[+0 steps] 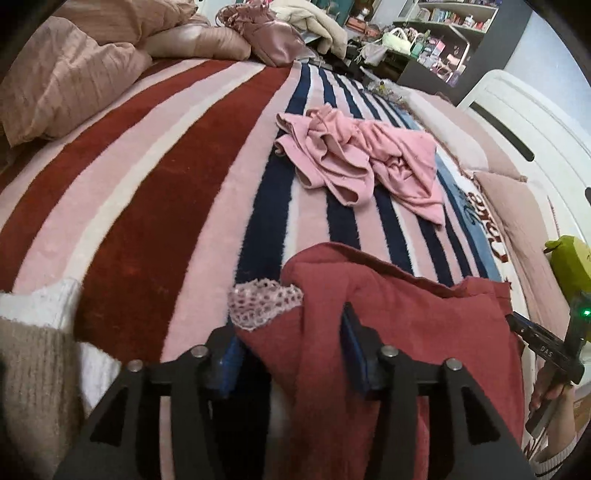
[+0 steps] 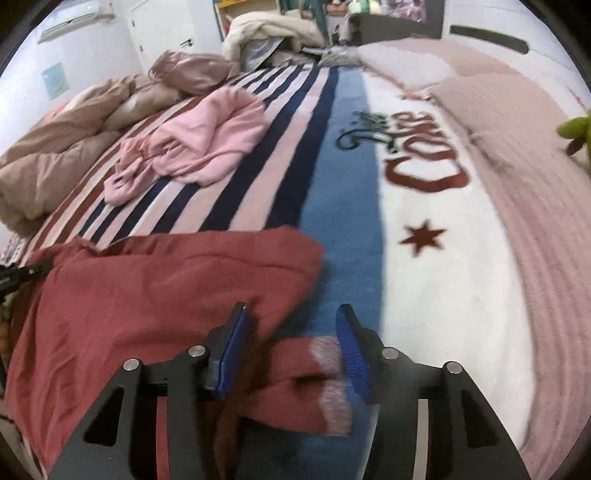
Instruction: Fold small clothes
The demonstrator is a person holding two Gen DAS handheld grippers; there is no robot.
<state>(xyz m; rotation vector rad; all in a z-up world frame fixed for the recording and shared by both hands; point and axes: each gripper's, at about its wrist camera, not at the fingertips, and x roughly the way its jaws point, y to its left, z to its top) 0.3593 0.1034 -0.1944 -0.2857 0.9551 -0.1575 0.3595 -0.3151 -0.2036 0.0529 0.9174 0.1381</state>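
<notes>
A dark red garment (image 1: 406,314) (image 2: 147,295) lies crumpled on the striped blanket (image 1: 184,184) (image 2: 332,221) close in front of both grippers. My left gripper (image 1: 290,325) stands open over its left edge, where a pink lace trim (image 1: 262,304) shows; a fold of red cloth lies between the blue pads (image 1: 352,347). My right gripper (image 2: 292,308) is open around a red sleeve end with a pale lace cuff (image 2: 328,369), which touches the right pad (image 2: 351,347). A crumpled pink garment (image 1: 354,162) (image 2: 199,140) lies farther up the bed.
Beige pillows and a duvet (image 1: 66,81) (image 2: 48,158) pile up on the left. A pink quilt (image 2: 517,147) and a white bed frame (image 1: 535,122) run along the right. A green plush toy (image 1: 569,258) (image 2: 576,129) sits at the right edge. Cluttered shelves (image 1: 443,33) stand behind.
</notes>
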